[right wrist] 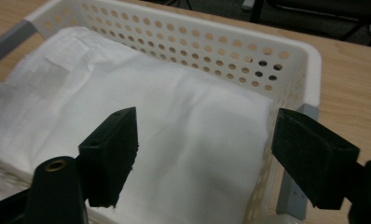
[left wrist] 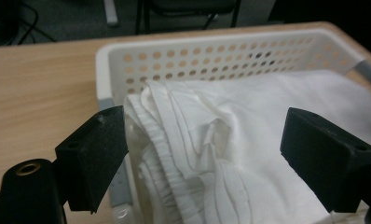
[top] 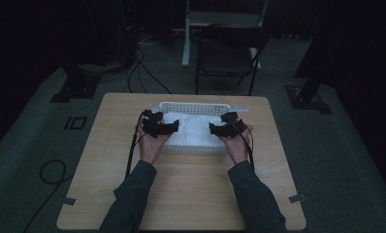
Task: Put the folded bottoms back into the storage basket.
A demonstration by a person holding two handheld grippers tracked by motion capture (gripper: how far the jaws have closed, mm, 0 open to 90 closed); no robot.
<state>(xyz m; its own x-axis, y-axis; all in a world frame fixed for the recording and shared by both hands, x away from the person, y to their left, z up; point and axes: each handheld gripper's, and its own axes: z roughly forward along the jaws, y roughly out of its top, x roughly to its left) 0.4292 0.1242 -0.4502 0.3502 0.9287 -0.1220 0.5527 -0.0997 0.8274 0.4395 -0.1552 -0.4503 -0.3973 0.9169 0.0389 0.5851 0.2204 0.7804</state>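
Note:
A white perforated basket [top: 191,105] stands at the back middle of the wooden table and holds folded white cloth [top: 193,130]. My left gripper [top: 174,127] hangs open over the basket's left end, and my right gripper [top: 212,128] hangs open over its right end. In the left gripper view the cloth [left wrist: 230,140] bunches into folds between the open jaws of the left gripper [left wrist: 204,154], with the basket wall [left wrist: 211,56] behind. In the right gripper view the right gripper [right wrist: 202,154] spans flat cloth [right wrist: 174,116] near the basket's corner [right wrist: 305,65]. Neither gripper holds anything.
The wooden table [top: 181,194] has bare surface in front of the basket and to both sides. A dark folding chair [top: 227,56] stands behind the table, with cables [top: 137,68] on the floor to the left. The room is dim.

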